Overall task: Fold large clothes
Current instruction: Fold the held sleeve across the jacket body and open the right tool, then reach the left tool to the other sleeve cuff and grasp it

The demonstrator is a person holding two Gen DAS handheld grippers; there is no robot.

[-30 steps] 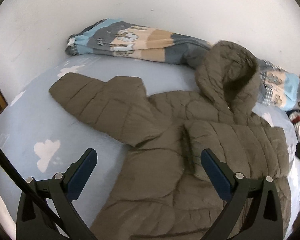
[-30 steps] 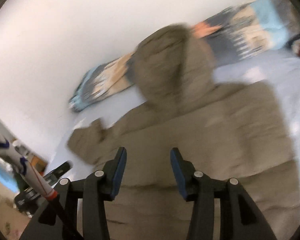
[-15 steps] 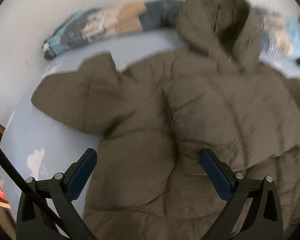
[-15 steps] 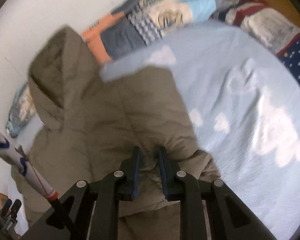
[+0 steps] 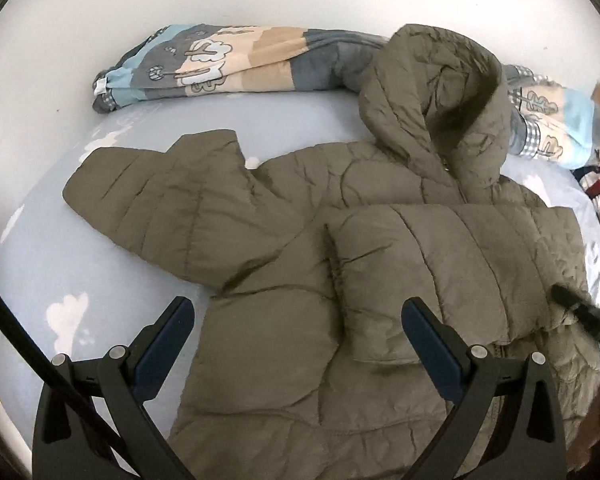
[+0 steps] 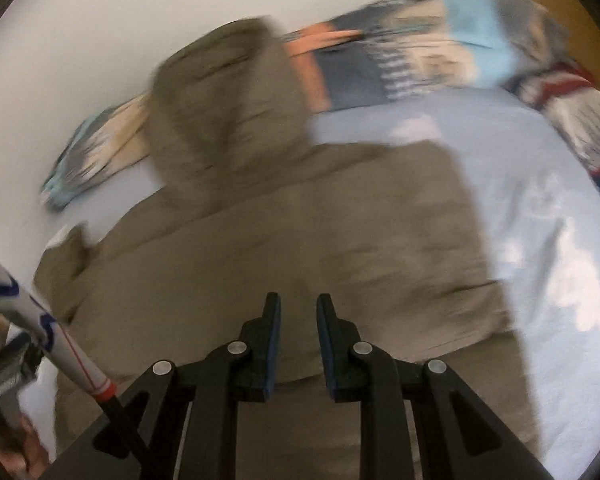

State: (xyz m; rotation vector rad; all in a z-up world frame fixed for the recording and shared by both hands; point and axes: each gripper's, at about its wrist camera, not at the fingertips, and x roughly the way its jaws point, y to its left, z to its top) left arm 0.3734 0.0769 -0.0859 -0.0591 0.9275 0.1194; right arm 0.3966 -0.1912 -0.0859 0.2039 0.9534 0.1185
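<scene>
Left gripper [image 5: 296, 332] has its fingers spread wide, nothing between them, hovering over the olive puffer jacket [image 5: 300, 240]. Right gripper [image 6: 298, 316] fingers are nearly together with a narrow gap, pinching nothing. The jacket lies flat on the blue cloud-print bed [image 5: 52, 264], one sleeve folded across the chest, hood against a rolled blanket [image 5: 220, 64].

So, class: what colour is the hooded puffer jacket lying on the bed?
Olive-brown all over; the puffer jacket shows sharpest in the left wrist view.
</scene>
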